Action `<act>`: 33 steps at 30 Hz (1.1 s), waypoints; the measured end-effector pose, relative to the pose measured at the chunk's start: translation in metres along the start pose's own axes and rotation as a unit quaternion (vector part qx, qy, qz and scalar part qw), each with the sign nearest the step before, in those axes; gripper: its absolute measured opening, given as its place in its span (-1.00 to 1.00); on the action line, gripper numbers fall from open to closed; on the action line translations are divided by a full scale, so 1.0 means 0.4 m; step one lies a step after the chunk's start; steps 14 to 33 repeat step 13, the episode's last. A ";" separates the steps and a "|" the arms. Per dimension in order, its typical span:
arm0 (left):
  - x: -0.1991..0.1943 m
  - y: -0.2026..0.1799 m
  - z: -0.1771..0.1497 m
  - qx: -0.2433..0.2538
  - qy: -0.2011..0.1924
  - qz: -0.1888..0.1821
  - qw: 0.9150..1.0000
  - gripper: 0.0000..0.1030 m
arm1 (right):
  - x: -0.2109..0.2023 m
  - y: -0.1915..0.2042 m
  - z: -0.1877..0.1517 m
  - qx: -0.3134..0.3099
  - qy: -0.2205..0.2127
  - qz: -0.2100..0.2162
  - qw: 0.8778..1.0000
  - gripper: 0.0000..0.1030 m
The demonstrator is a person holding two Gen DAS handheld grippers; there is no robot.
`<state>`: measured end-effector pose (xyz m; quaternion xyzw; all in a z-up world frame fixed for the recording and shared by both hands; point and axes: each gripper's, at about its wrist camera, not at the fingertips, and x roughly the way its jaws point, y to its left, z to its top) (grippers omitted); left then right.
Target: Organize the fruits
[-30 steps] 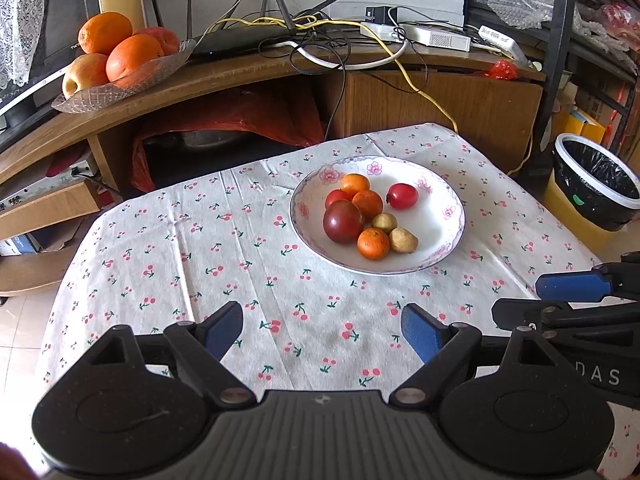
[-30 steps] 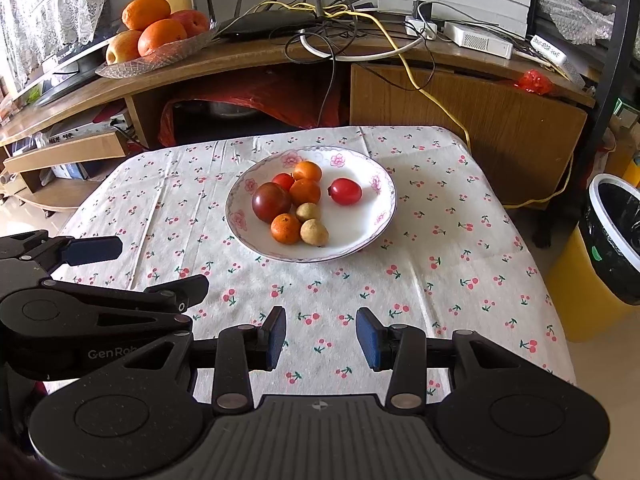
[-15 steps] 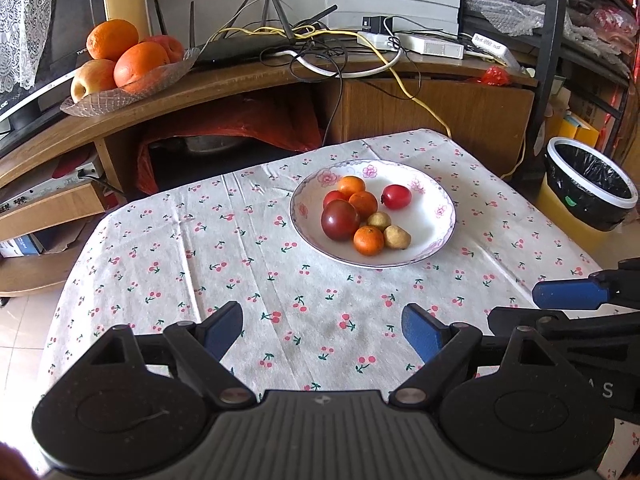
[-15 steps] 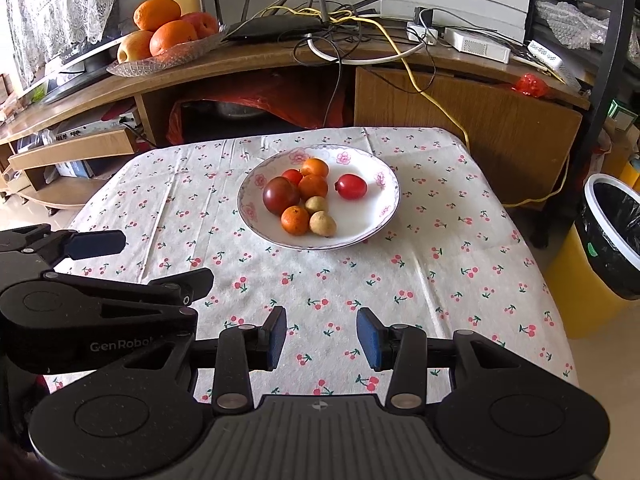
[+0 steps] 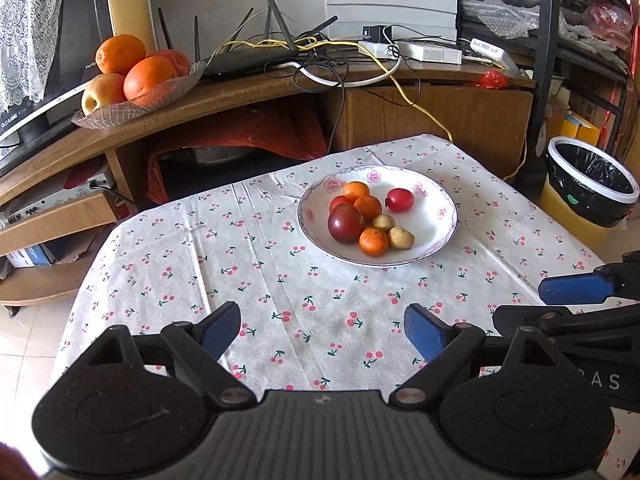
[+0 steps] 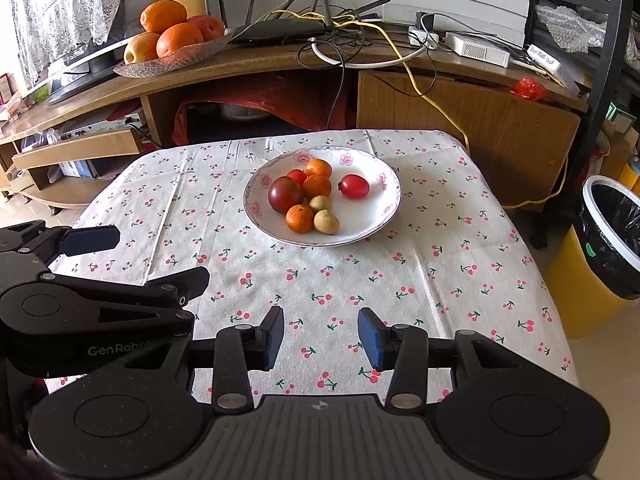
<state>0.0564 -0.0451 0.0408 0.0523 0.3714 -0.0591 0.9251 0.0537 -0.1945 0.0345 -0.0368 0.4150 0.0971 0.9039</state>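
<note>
Centrally on the cherry-print tablecloth [image 6: 320, 280] sits the floral plate [image 6: 384, 208] of small fruits [image 6: 304, 196]; both grippers, left [image 5: 320, 330] and right [image 6: 320, 338], hover apart from it, jaws parted and empty; "GenRob" reads on the left one; behind, a glass fruit dish [image 6: 168, 62], router [image 6: 280, 30], lined bin [image 6: 612, 236]

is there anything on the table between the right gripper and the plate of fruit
Nothing visible. Only bare cherry-print tablecloth lies between the right gripper, its jaws open, and the plate. The left gripper, also open, sits off to its left side, not in the path.
</note>
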 end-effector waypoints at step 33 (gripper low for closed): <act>-0.009 -0.005 -0.007 0.008 -0.005 0.015 1.000 0.88 | 0.000 -0.006 -0.006 -0.002 0.000 -0.004 1.000 -0.15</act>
